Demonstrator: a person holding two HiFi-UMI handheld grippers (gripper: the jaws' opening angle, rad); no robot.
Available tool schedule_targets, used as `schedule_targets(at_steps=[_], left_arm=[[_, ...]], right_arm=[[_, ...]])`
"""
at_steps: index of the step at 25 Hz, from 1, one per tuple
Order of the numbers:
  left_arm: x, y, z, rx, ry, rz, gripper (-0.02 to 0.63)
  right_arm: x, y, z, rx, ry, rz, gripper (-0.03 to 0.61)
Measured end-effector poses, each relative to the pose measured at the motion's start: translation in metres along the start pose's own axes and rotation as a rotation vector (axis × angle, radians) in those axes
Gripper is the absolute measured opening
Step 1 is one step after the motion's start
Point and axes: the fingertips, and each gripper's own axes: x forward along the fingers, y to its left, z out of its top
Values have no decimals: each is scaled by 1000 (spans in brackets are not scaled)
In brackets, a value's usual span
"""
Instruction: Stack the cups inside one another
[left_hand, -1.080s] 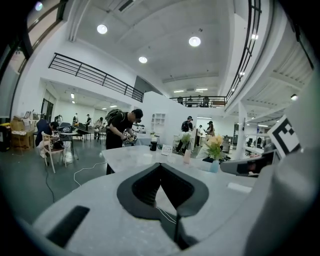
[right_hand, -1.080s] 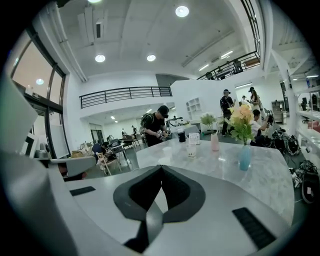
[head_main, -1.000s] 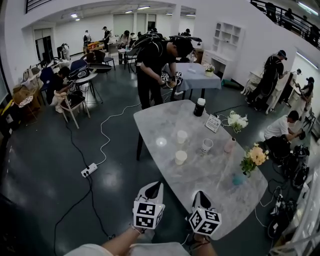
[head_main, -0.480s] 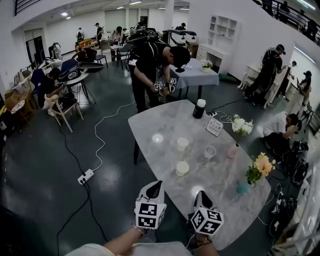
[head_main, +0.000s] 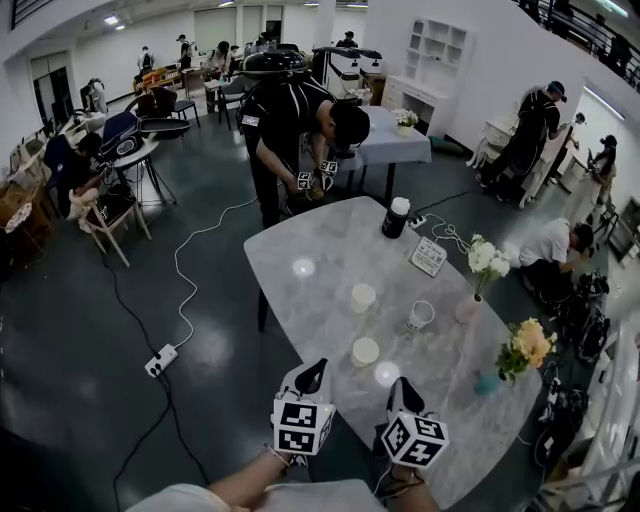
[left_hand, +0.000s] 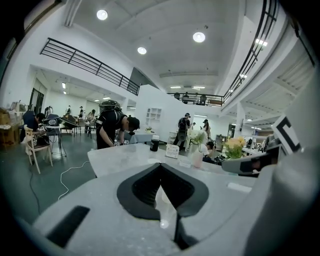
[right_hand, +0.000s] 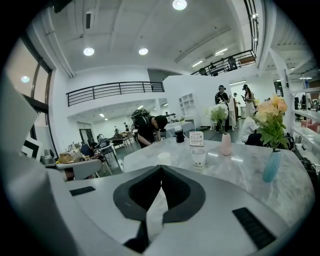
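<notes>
Three cups stand on the marble table (head_main: 300, 240): a white cup (head_main: 363, 297), a second white cup (head_main: 365, 351) nearer me, and a patterned cup (head_main: 420, 316) to their right. My left gripper (head_main: 312, 368) is shut and empty at the table's near edge, just left of the nearer cup. My right gripper (head_main: 397, 384) is shut and empty over the near edge beside it. In the right gripper view the patterned cup (right_hand: 199, 157) and a white cup (right_hand: 164, 158) stand beyond the closed right gripper (right_hand: 161, 167). The left gripper (left_hand: 161, 165) shows its tips meeting.
Further along the table stand a black bottle (head_main: 397, 216), a sign card (head_main: 428, 256), a pink vase (head_main: 466, 308) with white flowers and a teal vase (head_main: 487, 382) with yellow flowers. A person (head_main: 290, 130) bends over the far end. A power strip (head_main: 160, 360) and cable lie on the floor at left.
Both grippers have moved forward toward the table, still shut. The table and cups now sit closer and lower in the head view.
</notes>
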Motion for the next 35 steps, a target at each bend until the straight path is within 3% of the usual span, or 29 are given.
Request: schedule_targets(at_steps=[11,24,30,35], left_arm=[[32,12,-14,-12,64,-25,7],[62,17,-11,-28,86,49,7],[70,14,-30,-44,128,70,6],[77,13,-42,-48,158,87,6]], right_arm=[[30,-2,-2,17,28,-8,6],[68,-24,8,42,41,44,6],[75,-36,-2,73,51,75,6],[87,-40,-15,43,95,97,8]])
